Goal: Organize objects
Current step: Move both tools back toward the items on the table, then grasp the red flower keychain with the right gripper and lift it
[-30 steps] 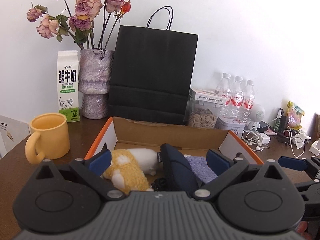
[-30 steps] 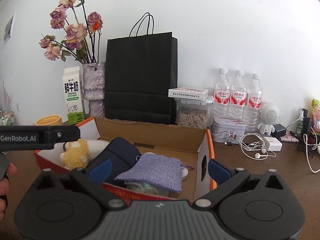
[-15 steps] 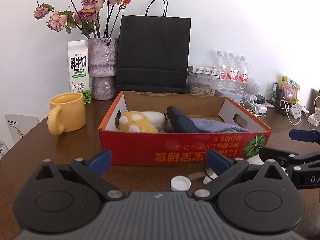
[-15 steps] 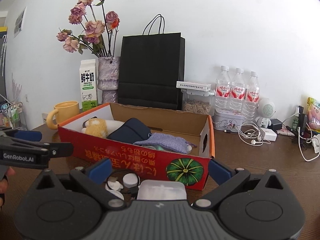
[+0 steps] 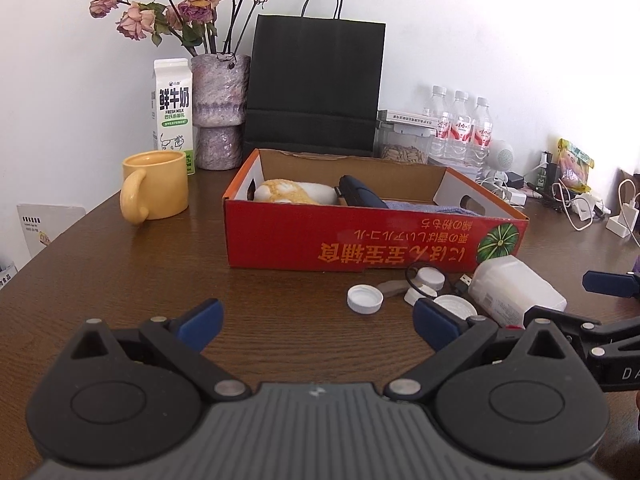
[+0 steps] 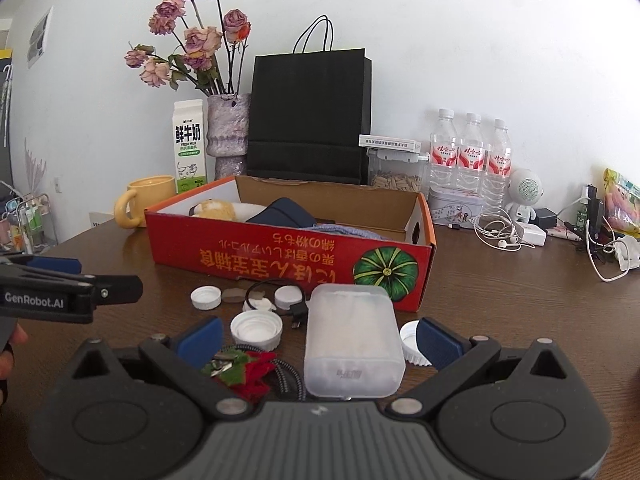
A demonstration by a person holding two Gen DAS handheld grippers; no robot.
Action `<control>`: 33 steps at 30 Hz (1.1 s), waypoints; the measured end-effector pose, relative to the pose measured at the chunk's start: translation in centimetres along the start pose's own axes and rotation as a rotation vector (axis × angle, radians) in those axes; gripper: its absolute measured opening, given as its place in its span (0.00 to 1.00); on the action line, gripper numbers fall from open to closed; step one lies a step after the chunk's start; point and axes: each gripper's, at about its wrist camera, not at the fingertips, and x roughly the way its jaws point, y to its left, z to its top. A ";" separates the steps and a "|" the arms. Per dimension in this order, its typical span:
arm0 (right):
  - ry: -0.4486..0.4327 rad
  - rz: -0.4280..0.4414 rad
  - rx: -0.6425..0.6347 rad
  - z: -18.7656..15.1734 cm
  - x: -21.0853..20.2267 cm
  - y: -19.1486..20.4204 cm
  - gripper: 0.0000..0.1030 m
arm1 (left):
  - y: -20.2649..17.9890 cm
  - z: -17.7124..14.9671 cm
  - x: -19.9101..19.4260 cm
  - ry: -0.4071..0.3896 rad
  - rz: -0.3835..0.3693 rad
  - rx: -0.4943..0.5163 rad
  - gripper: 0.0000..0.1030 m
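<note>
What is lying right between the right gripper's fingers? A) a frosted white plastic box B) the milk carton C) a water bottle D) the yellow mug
A: in the right wrist view the frosted white plastic box lies on the table between the open fingers of the right gripper, untouched.

A lived-in room at home, with a brown wooden table (image 5: 120, 264) pushed against a plain white wall

Along the back of the frame stand a vase of dried roses (image 5: 218, 112), a milk carton (image 5: 173, 110), a yellow mug (image 5: 156, 190), a black paper bag (image 5: 316, 84) and three water bottles (image 6: 472, 148); at the right edge lie earphones (image 6: 496, 236), chargers and a snack packet (image 6: 622, 204), everyday household clutter
</note>
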 end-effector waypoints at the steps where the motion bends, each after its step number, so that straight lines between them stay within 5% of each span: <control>1: 0.002 0.004 -0.005 -0.3 -0.2 0.2 1.00 | 0.0 -0.2 -0.1 0.003 0.000 0.001 1.00; 6: 0.008 0.036 -0.035 -1.0 -1.1 1.5 0.97 | -0.2 -1.1 -0.8 0.018 0.001 0.031 1.00; 13: 0.056 0.071 -0.075 -1.7 -0.7 3.0 0.71 | -0.2 -2.1 -1.2 0.017 0.009 0.043 1.00; 18: 0.078 0.080 -0.098 -1.7 -0.2 3.7 0.67 | 0.0 -2.1 -1.1 0.022 0.007 0.025 1.00; 20: 0.096 0.086 -0.108 -1.6 0.2 4.0 0.57 | 0.2 -2.1 -1.1 0.022 0.006 0.012 1.00; 33: 0.105 0.062 -0.164 -1.4 1.0 4.9 0.36 | 0.7 -2.1 -1.0 0.024 -0.002 -0.015 1.00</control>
